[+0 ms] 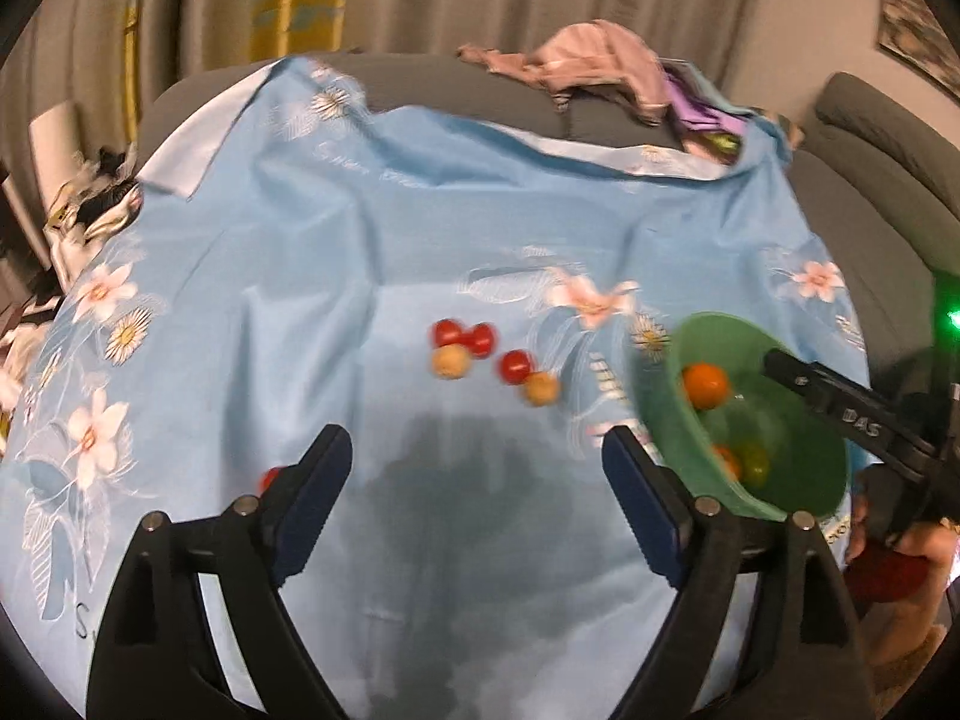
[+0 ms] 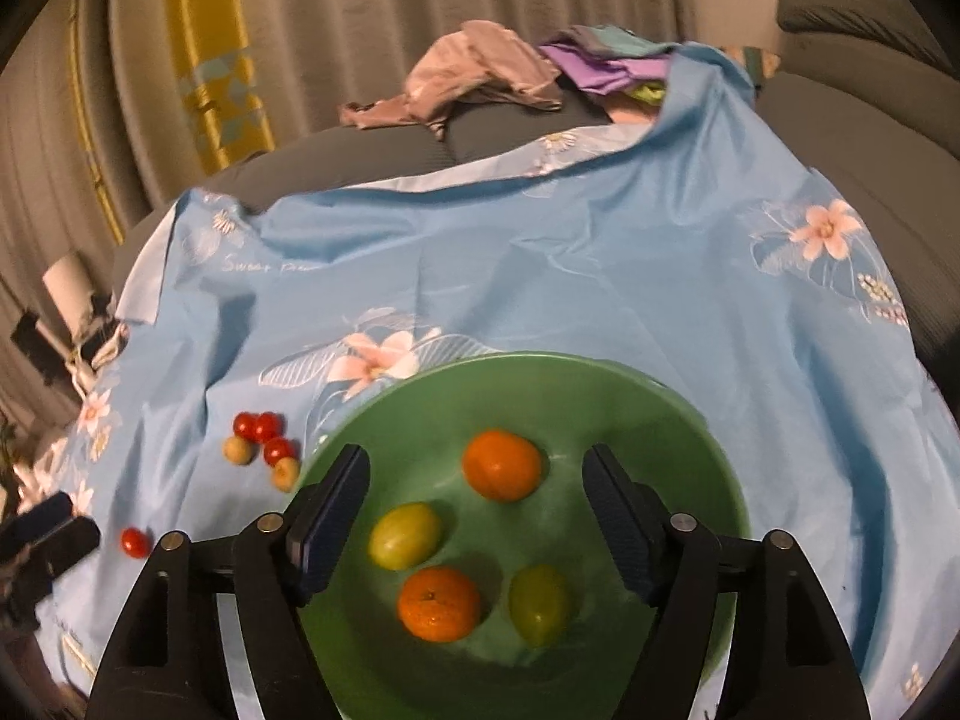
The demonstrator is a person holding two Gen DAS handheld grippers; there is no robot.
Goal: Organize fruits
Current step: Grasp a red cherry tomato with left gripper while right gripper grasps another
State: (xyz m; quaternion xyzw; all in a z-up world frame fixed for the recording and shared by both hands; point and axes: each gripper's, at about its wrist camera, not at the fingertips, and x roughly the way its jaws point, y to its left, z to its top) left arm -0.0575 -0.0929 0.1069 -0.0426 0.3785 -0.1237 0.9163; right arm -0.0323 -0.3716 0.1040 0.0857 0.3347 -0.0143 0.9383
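While the green bowl (image 2: 420, 408) already held two oranges (image 2: 503, 464) and two yellow-green fruits (image 2: 405, 535), the sorting looked roughly half done: four cherry tomatoes (image 2: 259, 426) and two tan fruits (image 2: 237, 450) lay loose on the blue floral cloth (image 2: 540, 276) left of the bowl. Right gripper (image 2: 474, 516) hovered wide open over the bowl, empty; left gripper (image 1: 477, 492) gaped empty too (one tomato (image 1: 270, 478) beside its finger). Beyond the bowl the cloth read "Sweet"; the right gripper read "DAS".
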